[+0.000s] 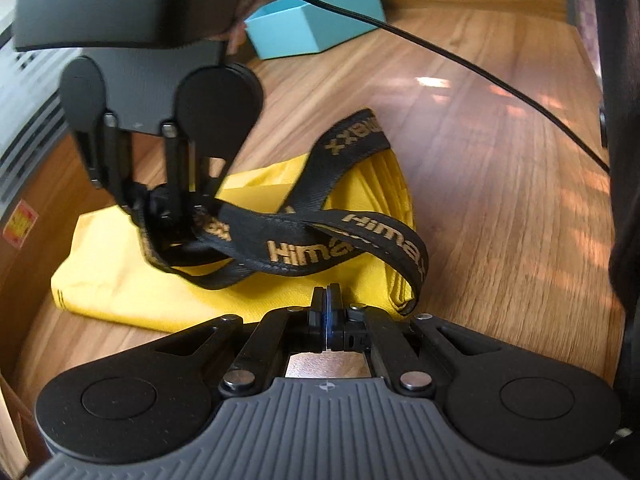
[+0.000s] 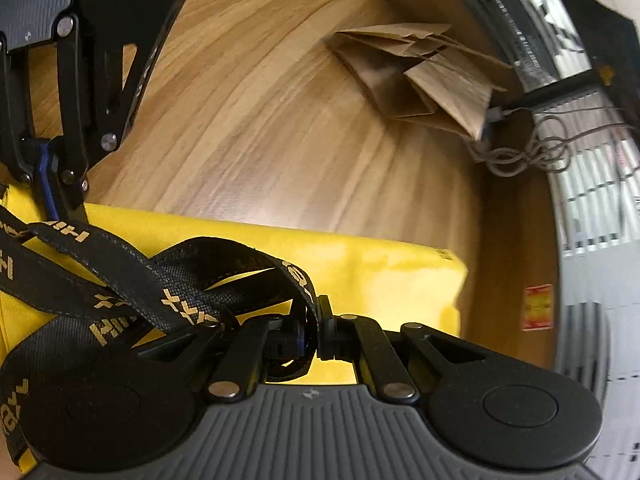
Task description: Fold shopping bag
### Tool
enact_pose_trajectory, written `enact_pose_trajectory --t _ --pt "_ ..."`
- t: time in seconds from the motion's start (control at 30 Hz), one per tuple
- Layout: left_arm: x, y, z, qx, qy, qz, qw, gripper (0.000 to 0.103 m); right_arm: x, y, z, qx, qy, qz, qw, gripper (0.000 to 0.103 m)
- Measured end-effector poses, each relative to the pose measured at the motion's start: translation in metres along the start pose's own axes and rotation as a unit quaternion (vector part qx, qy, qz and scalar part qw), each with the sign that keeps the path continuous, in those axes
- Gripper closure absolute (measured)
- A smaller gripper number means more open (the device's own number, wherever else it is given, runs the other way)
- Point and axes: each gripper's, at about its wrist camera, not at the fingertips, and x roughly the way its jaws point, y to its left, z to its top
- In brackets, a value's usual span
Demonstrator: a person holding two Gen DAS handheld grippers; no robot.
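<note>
Wooden tabletop carries your folded yellow bag. Your right gripper is clamped on its black straps; your left gripper is pressed together, holding nothing, just above the bag.

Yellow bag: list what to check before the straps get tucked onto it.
1. right tongs shut on the straps: ok.
2. left tongs shut; gripping anything: cannot tell.
3. yellow bag lying flat on the table: ok.
4. Straps untangled: not ok, the loops cross.
5. blue box and paper bag lie apart from the bag: ok.
</note>
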Motion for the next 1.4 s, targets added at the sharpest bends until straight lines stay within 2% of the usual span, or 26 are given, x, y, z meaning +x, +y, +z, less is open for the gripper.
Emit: enact_pose_trajectory --t 0.23,0.33,0.4,0.47,0.6,0.7,0.87,1.17,1.4 --pt "-0.011 0.0 -0.004 -0.034 0.002 0.039 0.9987 0.1 0.014 0.008 -0.003 0.013 0.013 0.048 0.999 0.099" --pt "-0.028 0.015 -0.011 -0.073 0.007 0.073 0.9946 0.1 0.017 0.011 -0.004 0.016 0.008 0.052 0.999 0.099" --pt "-0.04 0.03 -0.014 -0.115 -0.002 0.1 0.9884 0.1 0.019 0.012 -0.004 0.017 0.004 0.051 0.999 0.099" --pt "-0.048 0.041 -0.013 -0.138 -0.015 0.107 0.9845 0.1 0.019 0.013 -0.005 0.021 0.0 0.052 0.998 0.099" --pt "-0.051 0.052 0.001 -0.161 -0.042 0.094 0.9817 0.1 0.012 0.015 -0.011 0.025 -0.004 0.052 0.998 0.098" --pt "-0.042 0.048 0.015 -0.15 -0.047 0.067 0.9853 0.1 0.013 0.013 -0.011 0.024 -0.008 0.053 0.998 0.098" --pt "-0.026 0.042 0.029 -0.126 -0.052 0.046 0.9896 0.1 0.01 0.013 -0.01 0.014 -0.013 0.056 0.998 0.098" --pt "0.004 0.045 0.028 -0.126 -0.01 0.008 0.992 0.1 0.012 0.011 -0.008 0.016 -0.021 0.058 0.998 0.098" --pt "-0.008 0.045 0.036 -0.117 -0.046 0.027 0.9917 0.1 0.012 0.012 -0.009 0.018 -0.02 0.055 0.998 0.098"
